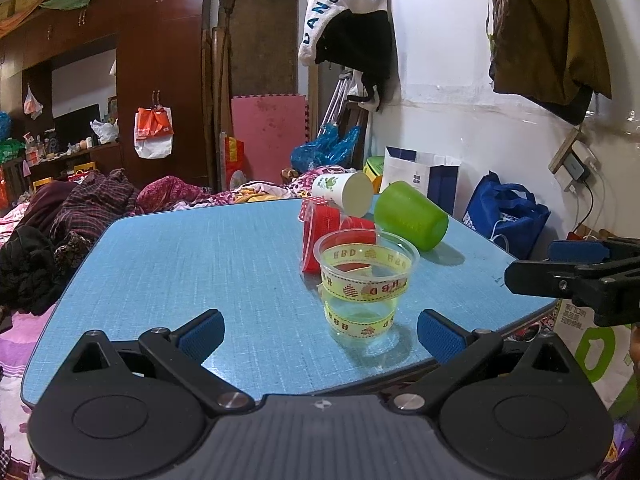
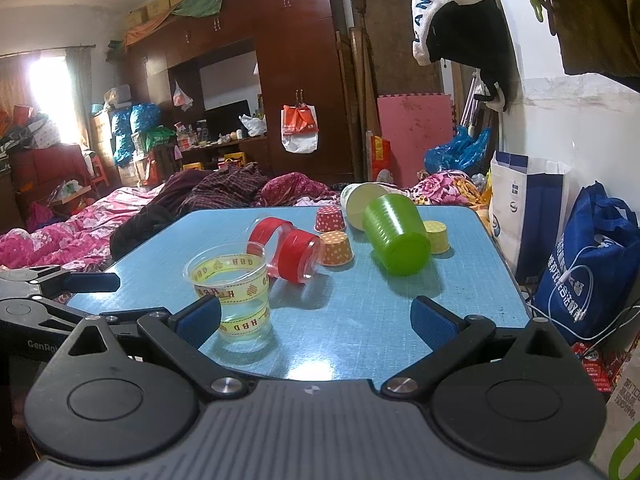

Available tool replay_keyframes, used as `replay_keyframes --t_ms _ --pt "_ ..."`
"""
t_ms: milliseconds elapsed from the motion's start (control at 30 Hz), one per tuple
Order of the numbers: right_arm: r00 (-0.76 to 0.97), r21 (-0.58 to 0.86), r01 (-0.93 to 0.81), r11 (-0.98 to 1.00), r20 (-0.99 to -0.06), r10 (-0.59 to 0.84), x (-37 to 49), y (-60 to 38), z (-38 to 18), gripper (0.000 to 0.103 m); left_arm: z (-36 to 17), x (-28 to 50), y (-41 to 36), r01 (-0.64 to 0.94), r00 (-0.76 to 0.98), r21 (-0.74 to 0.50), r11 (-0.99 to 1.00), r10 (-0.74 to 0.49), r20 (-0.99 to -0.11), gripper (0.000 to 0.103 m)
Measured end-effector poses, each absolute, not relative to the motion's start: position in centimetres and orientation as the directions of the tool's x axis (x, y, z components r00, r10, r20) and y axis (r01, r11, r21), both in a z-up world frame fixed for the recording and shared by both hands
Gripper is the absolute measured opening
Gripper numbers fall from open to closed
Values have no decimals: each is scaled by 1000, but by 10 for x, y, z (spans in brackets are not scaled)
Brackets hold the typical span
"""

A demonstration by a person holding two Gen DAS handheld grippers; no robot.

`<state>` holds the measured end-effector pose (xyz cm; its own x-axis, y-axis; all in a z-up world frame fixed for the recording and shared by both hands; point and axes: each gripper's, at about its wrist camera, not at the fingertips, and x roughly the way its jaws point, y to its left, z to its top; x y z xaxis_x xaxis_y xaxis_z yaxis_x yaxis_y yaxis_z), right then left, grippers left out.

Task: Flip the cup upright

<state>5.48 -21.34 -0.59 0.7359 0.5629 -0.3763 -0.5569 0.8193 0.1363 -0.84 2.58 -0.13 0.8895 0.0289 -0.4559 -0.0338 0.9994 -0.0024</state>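
A clear plastic cup (image 1: 366,288) with yellow "HBD" ribbon bands stands upright near the front of the blue table (image 1: 180,264); it also shows in the right wrist view (image 2: 234,292). My left gripper (image 1: 318,334) is open and empty, with the cup just ahead between its fingers. My right gripper (image 2: 316,320) is open and empty, the cup beside its left finger. A clear cup with red ribbon (image 2: 296,254) lies on its side behind it. A green cup (image 2: 396,236) and a white paper cup (image 2: 360,204) also lie on their sides.
Small dotted paper cups (image 2: 336,248) stand upside down mid-table. Bags (image 2: 588,264) lean against the wall right of the table. A bed with clothes (image 2: 120,220) lies to the left and behind. The right gripper shows at the right edge of the left wrist view (image 1: 576,268).
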Motion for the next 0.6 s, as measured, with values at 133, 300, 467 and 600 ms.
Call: replay_keyframes --t_ms 133,300,467,600 --pt "735 135 -560 818 -376 565 55 -214 -6 102 -1 -8 26 -34 890 -3 999 29 -456 103" --pt "735 135 -559 818 -376 564 54 -214 -6 102 -1 -8 26 -33 890 -3 999 28 -456 103" --pt "735 135 -559 818 -377 564 55 -214 -6 102 -1 -8 25 -30 889 -3 1000 25 -457 103" --pt "735 133 -560 818 -376 564 55 -214 -6 102 0 -8 24 -26 889 -4 1000 22 -457 103"
